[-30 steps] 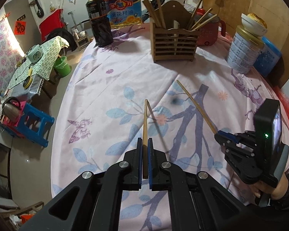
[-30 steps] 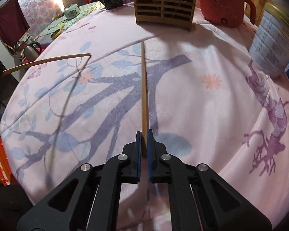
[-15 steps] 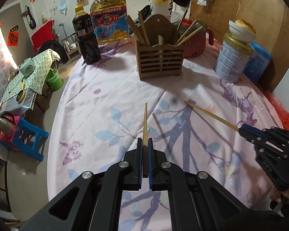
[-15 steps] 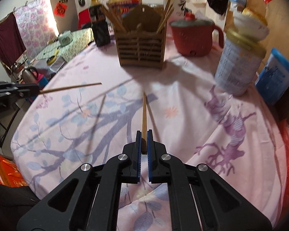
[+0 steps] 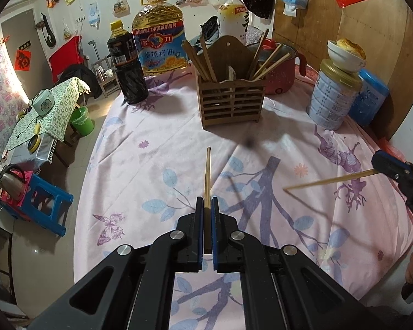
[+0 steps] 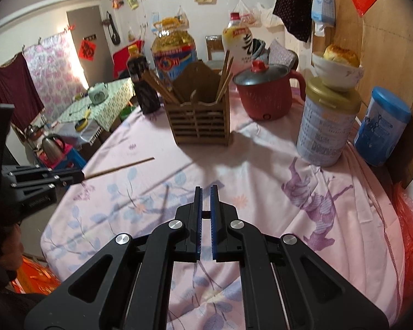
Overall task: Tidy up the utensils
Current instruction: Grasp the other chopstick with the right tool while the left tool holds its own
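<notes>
Jaws of both grippers, left (image 5: 205, 206) and right (image 5: 378, 162), each clamp one chopstick (image 5: 207, 176) by its end (tips forward), raised above the counter (image 5: 157, 165), short of the holder (image 5: 230, 101).

Both grippers point downward, the left gripper (image 5: 205, 206) and right gripper (image 6: 205, 192) each clamped shut.

A pink floral-clothed table (image 5: 157, 165) carries a slatted chopstick holder (image 5: 231, 101), bottles, tins and a red pot (image 6: 267, 96).
</notes>
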`<state>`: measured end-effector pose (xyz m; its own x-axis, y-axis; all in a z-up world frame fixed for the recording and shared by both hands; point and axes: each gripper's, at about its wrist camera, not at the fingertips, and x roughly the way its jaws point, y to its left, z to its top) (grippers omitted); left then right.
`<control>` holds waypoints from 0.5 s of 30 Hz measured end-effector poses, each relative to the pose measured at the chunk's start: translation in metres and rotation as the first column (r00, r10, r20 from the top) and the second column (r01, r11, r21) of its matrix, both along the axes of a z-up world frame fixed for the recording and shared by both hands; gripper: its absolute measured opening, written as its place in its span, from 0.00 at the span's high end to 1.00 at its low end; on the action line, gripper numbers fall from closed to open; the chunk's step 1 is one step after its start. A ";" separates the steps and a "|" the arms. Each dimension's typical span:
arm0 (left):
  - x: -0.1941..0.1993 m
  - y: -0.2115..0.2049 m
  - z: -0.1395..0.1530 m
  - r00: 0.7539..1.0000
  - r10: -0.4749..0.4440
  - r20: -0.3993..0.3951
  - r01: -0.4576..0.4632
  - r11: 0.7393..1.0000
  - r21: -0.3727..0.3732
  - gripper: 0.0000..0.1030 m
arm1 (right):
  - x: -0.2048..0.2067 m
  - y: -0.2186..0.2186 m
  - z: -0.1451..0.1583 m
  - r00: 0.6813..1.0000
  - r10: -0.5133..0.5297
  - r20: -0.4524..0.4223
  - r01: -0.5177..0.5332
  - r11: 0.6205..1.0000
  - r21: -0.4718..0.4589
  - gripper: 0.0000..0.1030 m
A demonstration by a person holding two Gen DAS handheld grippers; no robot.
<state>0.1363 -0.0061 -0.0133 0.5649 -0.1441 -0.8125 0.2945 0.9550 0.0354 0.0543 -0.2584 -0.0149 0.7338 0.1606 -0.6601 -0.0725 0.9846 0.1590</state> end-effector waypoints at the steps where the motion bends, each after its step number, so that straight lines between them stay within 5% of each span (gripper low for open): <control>1: 0.000 0.000 0.002 1.000 0.000 0.004 0.000 1.000 -0.001 0.95 | 0.000 -0.001 0.002 1.000 -0.001 0.005 0.001 1.000 0.004 0.94; 15: 0.002 0.007 -0.004 0.999 0.006 -0.042 -0.008 0.999 -0.041 0.95 | -0.003 0.002 0.007 1.000 0.011 0.008 -0.011 0.999 0.032 0.94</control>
